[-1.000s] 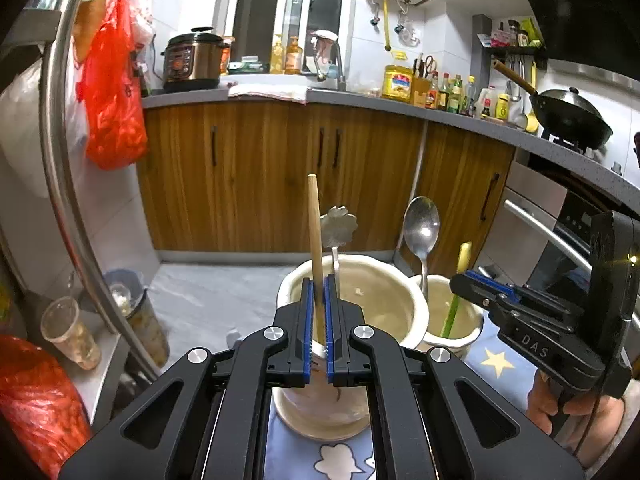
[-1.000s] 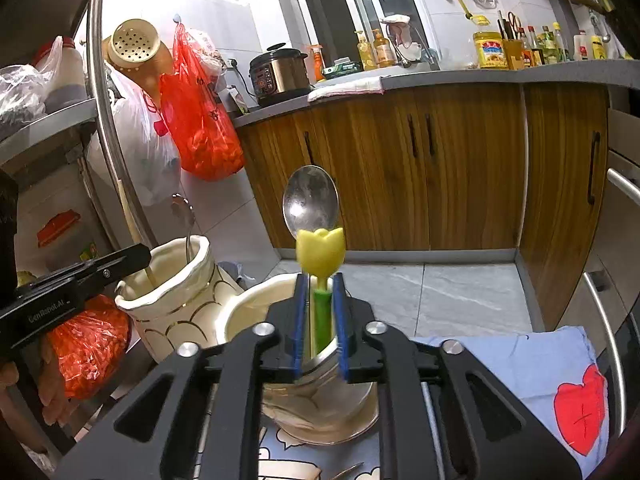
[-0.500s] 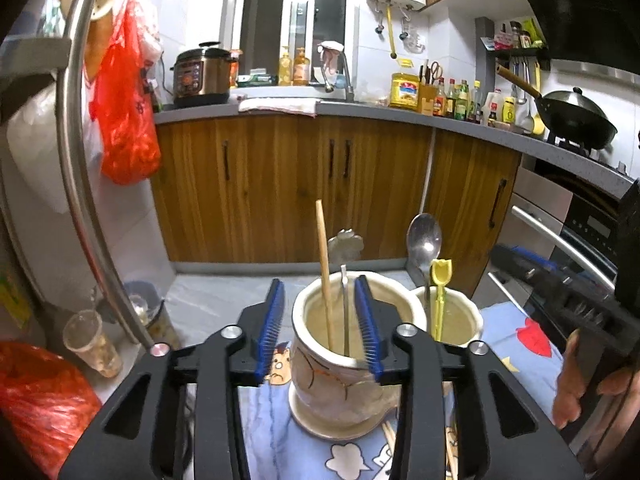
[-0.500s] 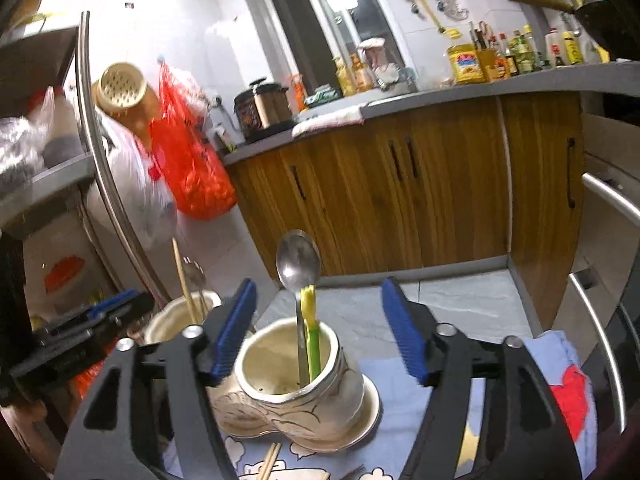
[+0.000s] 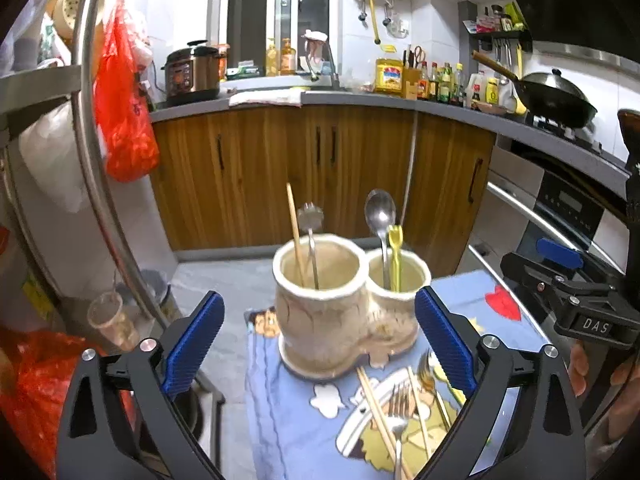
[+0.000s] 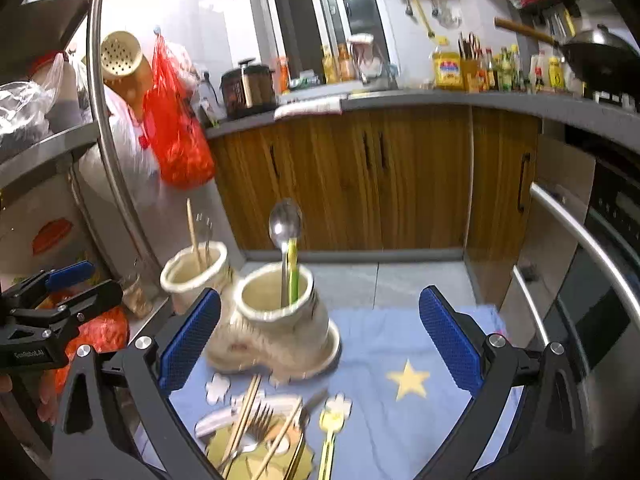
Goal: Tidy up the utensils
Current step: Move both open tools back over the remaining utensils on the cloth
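1. Whereas one second ago each gripper was pinching a utensil above the holders, both are now empty: the left gripper (image 5: 316, 340) and the right gripper (image 6: 320, 332) have their blue pads spread wide, with nothing between them.
2. The wooden chopstick (image 5: 295, 232) that the left one held stands now in the larger cream holder (image 5: 320, 292), beside a metal utensil with a flower-shaped end (image 5: 311, 216).
3. The yellow-green utensil (image 6: 293, 268) that the right one held stands in the smaller cream holder (image 6: 276, 312), next to the steel spoon (image 6: 285, 224). In the left view the same piece shows its yellow tip (image 5: 395, 240).
4. Both grippers have also pulled back and a little upward, because the two holders, which touch each other, look smaller and are fully visible on the blue cloth (image 6: 420, 344).
5. I judge that this means one round of sorting is finished: two pieces were delivered and released at almost the same time.
6. The task is not complete. In front of the holders, on the cloth, there remain loose chopsticks (image 6: 244, 412), a fork (image 6: 260, 420) and a yellow utensil with a flower end (image 6: 332, 424), lying mixed together.
7. The next step is probably to go down to this pile. The pieces overlap, so picking only one could disturb the others.
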### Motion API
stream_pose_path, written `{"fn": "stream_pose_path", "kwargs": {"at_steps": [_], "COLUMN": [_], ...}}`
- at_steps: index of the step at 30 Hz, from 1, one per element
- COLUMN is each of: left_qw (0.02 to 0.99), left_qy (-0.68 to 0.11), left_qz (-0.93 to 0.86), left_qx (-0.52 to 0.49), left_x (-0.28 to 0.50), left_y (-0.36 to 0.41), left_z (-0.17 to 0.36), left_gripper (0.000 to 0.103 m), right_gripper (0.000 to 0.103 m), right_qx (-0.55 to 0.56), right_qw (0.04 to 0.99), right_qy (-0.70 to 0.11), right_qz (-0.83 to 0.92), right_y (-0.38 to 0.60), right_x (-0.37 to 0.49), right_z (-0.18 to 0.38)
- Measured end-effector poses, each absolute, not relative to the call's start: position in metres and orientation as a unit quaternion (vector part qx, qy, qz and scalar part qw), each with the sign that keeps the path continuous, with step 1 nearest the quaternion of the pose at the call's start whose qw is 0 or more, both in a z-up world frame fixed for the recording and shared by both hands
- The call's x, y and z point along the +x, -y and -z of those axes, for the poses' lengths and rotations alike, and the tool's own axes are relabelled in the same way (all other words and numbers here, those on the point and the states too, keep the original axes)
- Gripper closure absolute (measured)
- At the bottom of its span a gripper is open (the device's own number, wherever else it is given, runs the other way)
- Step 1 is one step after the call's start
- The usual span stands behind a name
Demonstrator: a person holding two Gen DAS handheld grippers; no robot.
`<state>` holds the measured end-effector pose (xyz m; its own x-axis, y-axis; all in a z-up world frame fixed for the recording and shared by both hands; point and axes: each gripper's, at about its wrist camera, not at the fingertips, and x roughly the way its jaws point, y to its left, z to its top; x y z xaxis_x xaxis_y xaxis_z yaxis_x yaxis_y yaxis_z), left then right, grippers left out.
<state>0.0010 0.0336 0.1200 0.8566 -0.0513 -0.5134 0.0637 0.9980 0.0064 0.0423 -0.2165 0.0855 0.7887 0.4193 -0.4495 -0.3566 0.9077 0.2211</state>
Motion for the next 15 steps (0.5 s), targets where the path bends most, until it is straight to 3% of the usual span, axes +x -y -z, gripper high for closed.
{"fn": "stream_pose_path", "kwargs": {"at_steps": [15], "left_qw": [0.919], "left_qy": [-0.384], "left_qz": [0.082], "left_qx": [0.024], "left_x": [0.001], "left_y": [-0.009], "left_z": [-0.015], "left_gripper": [0.006], "right_gripper": [0.005], "right_qx": [-0.024], "right_qw": [0.903], "right_qy": [-0.378], "right_qz": [-0.201], "right_y": [0.223], "right_x": [0.046], "right_z": [0.006]}}
